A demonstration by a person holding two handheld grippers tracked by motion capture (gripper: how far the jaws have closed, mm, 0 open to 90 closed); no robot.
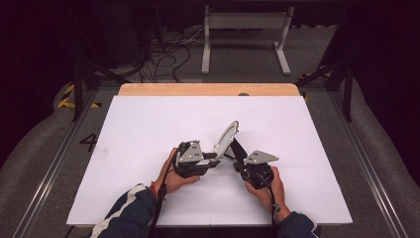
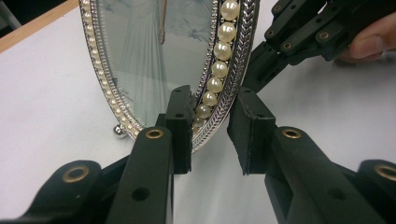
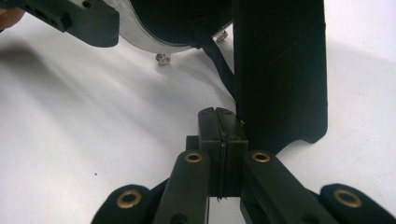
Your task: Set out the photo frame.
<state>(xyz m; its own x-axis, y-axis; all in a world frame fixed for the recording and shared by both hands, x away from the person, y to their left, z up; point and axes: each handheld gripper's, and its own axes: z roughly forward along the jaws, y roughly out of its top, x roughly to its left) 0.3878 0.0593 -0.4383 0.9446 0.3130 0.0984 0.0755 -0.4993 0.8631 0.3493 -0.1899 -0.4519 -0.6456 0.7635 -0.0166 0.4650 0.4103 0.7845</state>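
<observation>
An oval picture frame [image 1: 227,138] stands tilted on the white table [image 1: 148,129], between the two hand-held grippers and near the person's edge of the table; its rim is silver with a herringbone pattern and an inner row of pearl beads [image 2: 218,70], and the glass shows a pale figure in a long dress.

The left gripper [image 1: 214,158], held in the left hand [image 1: 173,179], points toward the lower edge of the frame. In the left gripper view [image 2: 210,135] its jaws are parted and straddle the rim; one pad lies against the glass side of the rim, while the other pad stands just clear of the outer edge, with table surface visible in the gap; the pads do not clamp the frame. A small ball foot [image 2: 119,132] of the frame rests on the table beside the lower rim.

The right gripper [image 1: 236,166], held in the right hand [image 1: 270,188], sits behind the frame. In the right gripper view [image 3: 223,135] its jaws are fully closed, pad against pad; the black back stand [image 3: 280,70] of the frame rises just beside the pad tips and touches them at its lower corner; whether an edge of the stand is pinched between the pads cannot be told. The dark back of the frame [image 3: 180,18] and a thin black strap [image 3: 217,60] joining it to the stand appear above.
</observation>
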